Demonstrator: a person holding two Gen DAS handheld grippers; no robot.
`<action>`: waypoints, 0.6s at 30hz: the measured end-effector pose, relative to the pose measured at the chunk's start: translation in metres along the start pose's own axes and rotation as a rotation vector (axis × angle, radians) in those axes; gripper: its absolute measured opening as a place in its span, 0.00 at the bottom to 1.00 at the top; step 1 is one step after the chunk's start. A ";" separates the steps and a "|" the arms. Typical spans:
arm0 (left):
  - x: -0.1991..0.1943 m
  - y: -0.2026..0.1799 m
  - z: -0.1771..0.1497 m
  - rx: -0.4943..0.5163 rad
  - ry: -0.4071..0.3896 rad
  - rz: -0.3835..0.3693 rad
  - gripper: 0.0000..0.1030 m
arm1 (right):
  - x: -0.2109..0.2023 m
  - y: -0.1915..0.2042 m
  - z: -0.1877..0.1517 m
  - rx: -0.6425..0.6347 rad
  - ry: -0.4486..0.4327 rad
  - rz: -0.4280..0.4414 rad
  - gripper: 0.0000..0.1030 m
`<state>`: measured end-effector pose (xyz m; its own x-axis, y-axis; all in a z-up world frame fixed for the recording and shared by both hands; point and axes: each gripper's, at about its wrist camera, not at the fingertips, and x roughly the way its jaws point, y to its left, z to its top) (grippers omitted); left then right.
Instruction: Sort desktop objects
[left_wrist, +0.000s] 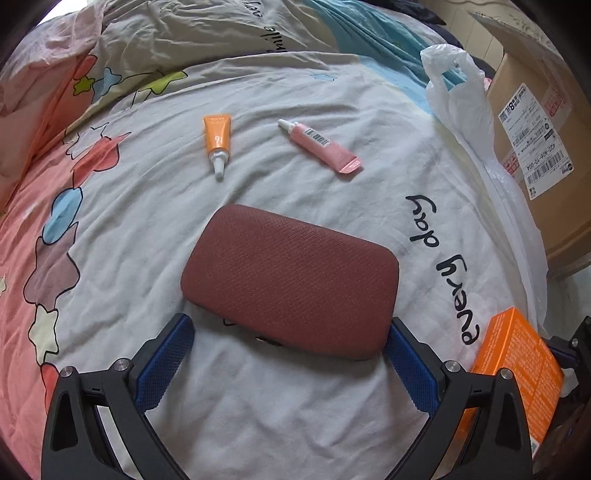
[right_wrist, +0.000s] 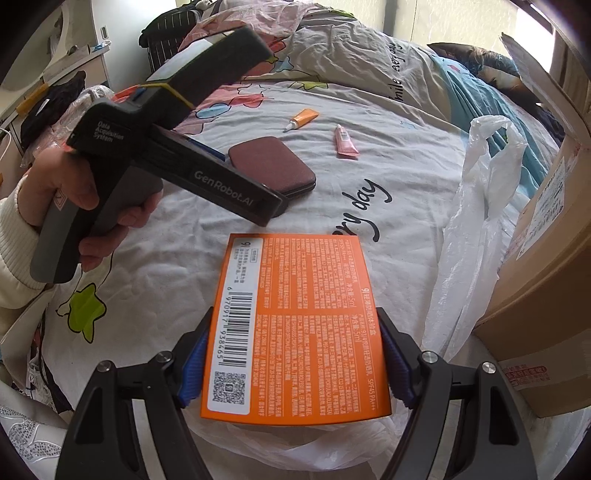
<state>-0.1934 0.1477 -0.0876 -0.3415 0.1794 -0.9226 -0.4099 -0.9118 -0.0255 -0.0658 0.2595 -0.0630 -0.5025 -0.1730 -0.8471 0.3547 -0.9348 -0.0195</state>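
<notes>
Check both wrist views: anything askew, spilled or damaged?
Nothing spilled or damaged. The orange tube and pink tube lie capped at opposing angles on the bedsheet; the maroon case is closed.

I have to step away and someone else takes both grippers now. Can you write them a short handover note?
Right gripper: shut on the orange box, held above the white bag.
Left gripper: open, jaws either side of the red case's near end, not gripping.
On the blanket: red case, orange tube, pink tube, apart from each other. Cardboard box stands beyond the bag.
Done: box picked up.
Left: place the box, then case and both tubes; where they go isn't shown.
</notes>
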 end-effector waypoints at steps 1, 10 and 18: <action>-0.001 0.000 -0.001 -0.007 0.001 0.006 1.00 | 0.000 0.000 0.000 -0.001 0.001 0.001 0.73; -0.006 0.006 0.005 -0.211 0.007 -0.042 1.00 | 0.001 0.005 0.002 -0.016 -0.002 0.016 0.73; -0.003 0.000 0.016 -0.316 0.002 -0.042 1.00 | 0.002 0.001 0.000 -0.015 -0.003 0.015 0.73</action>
<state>-0.2064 0.1529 -0.0785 -0.3278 0.2188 -0.9191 -0.1405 -0.9733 -0.1816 -0.0665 0.2581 -0.0644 -0.4994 -0.1884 -0.8457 0.3745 -0.9271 -0.0146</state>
